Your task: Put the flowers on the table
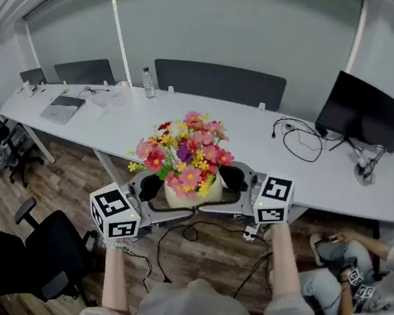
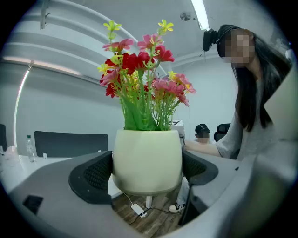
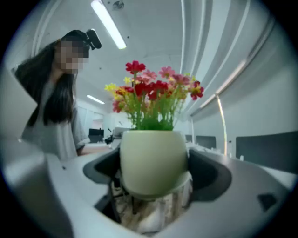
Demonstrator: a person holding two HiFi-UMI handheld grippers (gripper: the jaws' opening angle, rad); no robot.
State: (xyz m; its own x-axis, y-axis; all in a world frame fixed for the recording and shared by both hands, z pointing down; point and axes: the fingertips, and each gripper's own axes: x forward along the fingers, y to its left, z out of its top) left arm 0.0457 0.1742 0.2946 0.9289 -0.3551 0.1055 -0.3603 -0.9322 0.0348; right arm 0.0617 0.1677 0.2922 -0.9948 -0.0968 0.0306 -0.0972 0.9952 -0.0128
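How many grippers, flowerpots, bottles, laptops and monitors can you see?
Grippers: 2 (left gripper, right gripper)
Flowerpot: 1
Bottle: 1
Laptop: 1
Monitor: 1
Total: 6

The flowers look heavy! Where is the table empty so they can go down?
The table is bare in the middle, between the bottle and the black cables, just beyond the flowers. Crowded: laptop end, monitor end.
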